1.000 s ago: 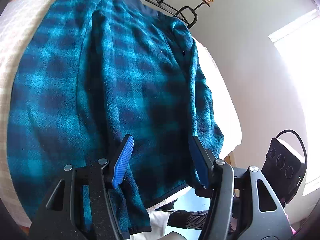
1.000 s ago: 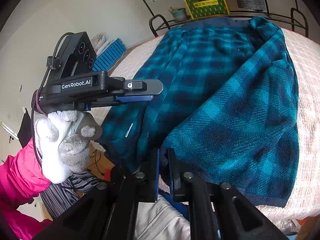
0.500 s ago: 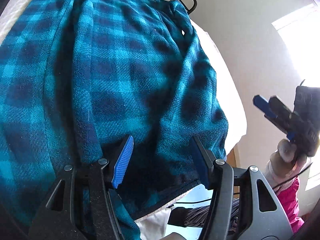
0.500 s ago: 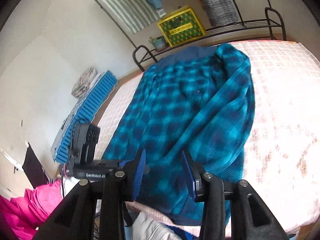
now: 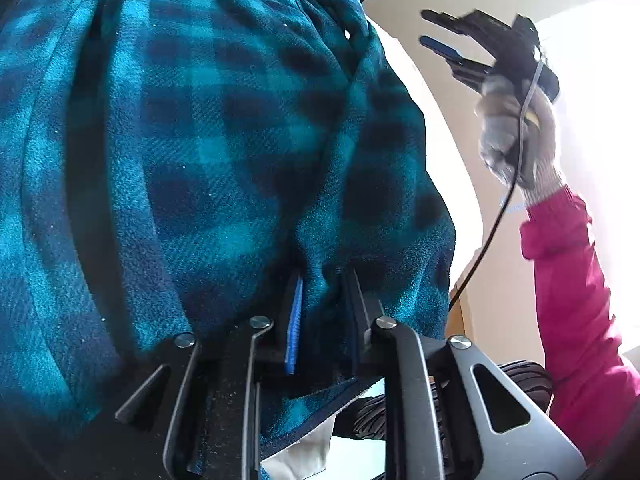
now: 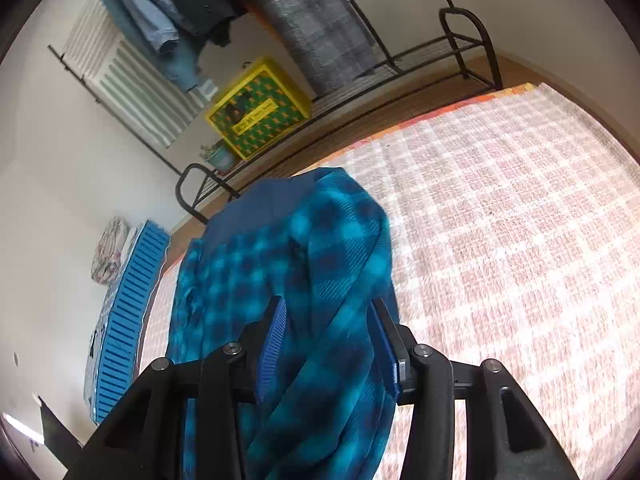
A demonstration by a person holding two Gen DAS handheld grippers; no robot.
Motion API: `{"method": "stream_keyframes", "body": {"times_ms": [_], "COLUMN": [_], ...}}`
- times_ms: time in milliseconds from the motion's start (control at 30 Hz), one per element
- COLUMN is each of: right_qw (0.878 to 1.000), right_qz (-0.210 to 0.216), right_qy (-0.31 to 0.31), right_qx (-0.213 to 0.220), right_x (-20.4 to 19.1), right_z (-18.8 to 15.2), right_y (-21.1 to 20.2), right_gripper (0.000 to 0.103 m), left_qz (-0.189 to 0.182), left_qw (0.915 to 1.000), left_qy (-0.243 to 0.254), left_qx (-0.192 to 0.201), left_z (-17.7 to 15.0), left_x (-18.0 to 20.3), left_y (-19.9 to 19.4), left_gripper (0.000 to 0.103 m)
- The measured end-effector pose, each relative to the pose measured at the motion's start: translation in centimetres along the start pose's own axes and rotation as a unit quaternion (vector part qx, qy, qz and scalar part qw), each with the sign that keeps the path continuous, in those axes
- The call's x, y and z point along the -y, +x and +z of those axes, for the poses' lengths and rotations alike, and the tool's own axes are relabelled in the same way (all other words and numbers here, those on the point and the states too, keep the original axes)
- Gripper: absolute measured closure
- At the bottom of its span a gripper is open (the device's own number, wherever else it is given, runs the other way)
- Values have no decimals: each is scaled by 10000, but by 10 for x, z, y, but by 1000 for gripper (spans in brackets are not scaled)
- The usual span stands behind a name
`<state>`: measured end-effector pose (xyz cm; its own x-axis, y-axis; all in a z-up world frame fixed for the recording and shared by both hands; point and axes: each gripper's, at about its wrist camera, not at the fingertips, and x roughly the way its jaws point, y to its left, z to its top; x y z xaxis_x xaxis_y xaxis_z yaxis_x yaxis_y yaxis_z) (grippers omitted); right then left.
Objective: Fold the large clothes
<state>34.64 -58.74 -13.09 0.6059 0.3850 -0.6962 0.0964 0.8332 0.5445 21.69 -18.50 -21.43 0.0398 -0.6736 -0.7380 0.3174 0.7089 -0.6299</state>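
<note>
A teal and navy plaid fleece jacket (image 5: 208,152) lies on the bed. My left gripper (image 5: 322,300) is shut on a fold of the jacket near its bottom hem. In the right wrist view the jacket (image 6: 304,264) lies lengthwise with its navy collar at the far end. My right gripper (image 6: 330,336) is open and empty, held high above the jacket. It also shows in the left wrist view (image 5: 452,40), raised at the upper right in a gloved hand, apart from the cloth.
The bed has a pink and white checked cover (image 6: 500,240). A black metal rack (image 6: 400,64) with hanging clothes and a yellow box (image 6: 260,108) stands beyond the bed. A blue slatted crate (image 6: 128,320) sits left of the bed.
My left gripper has closed on the jacket's fabric near the hem. My right gripper has let go, opened and lifted high away from the jacket.
</note>
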Motion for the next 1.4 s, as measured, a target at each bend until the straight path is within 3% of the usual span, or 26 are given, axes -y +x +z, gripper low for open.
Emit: {"method": "stream_keyframes", "body": {"times_ms": [200, 267, 333, 433, 567, 633, 800, 933, 1100, 1300, 1400], "right_qw": [9985, 9977, 9975, 9987, 9969, 9918, 9832, 9724, 9648, 9498, 9558], "right_qz": [-255, -305, -194, -361, -776, -1136, -1145, -1165, -1085, -1350, -1224], "right_qy": [437, 523, 555, 268, -98, -563, -1399, -2023, -2355, -2607, -2410], "right_qx": [-219, -294, -380, -251, 26, 167, 268, 33, -442, -1081, -1158], "right_x": [33, 40, 42, 30, 1, -24, -96, -146, -177, -179, -167], "right_z": [33, 37, 39, 40, 50, 56, 64, 61, 43, 10, 7], "right_y": [67, 83, 93, 88, 62, 50, 40, 74, 144, 222, 226], "right_gripper": [59, 72, 95, 101, 102, 102, 102, 102, 102, 102, 96], "left_qz": [179, 155, 153, 186, 119, 55, 46, -5, 23, 179, 151], "left_qw": [9994, 9993, 9990, 9982, 9973, 9967, 9944, 9953, 9953, 9974, 9982], "left_qy": [289, 341, 401, 544, 682, 768, 1021, 938, 931, 658, 546], "left_qx": [51, 95, 127, 184, 241, 245, 266, 243, 262, 215, 197], "left_z": [-3, -2, -4, -7, -13, -18, -28, -35, -44, -46, -46], "left_x": [11, 15, 19, 26, 43, 49, 60, 60, 57, 36, 32], "left_y": [-3, -5, -9, -13, -18, -20, -26, -26, -31, -33, -34], "left_gripper": [99, 100, 101, 102, 102, 102, 103, 103, 103, 103, 103]}}
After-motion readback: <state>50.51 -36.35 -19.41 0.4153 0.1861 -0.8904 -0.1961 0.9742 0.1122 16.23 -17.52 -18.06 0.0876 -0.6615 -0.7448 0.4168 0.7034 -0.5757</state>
